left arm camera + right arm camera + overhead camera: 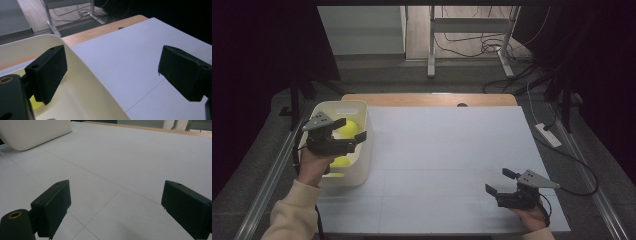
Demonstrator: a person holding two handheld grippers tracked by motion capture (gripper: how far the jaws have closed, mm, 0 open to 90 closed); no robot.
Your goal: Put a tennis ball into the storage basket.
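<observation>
So my left gripper hung over the bin, jaws wide and empty, one jaw inside the rim, one outside. My right gripper rested low on the white sheet near the right corner, jaws wide too. Yellow balls sat in the bin, partly hidden behind my left gripper. The bin was smooth cream plastic with rounded corners.

Cables trail across the floor beneath a metal stand beyond the table.
</observation>
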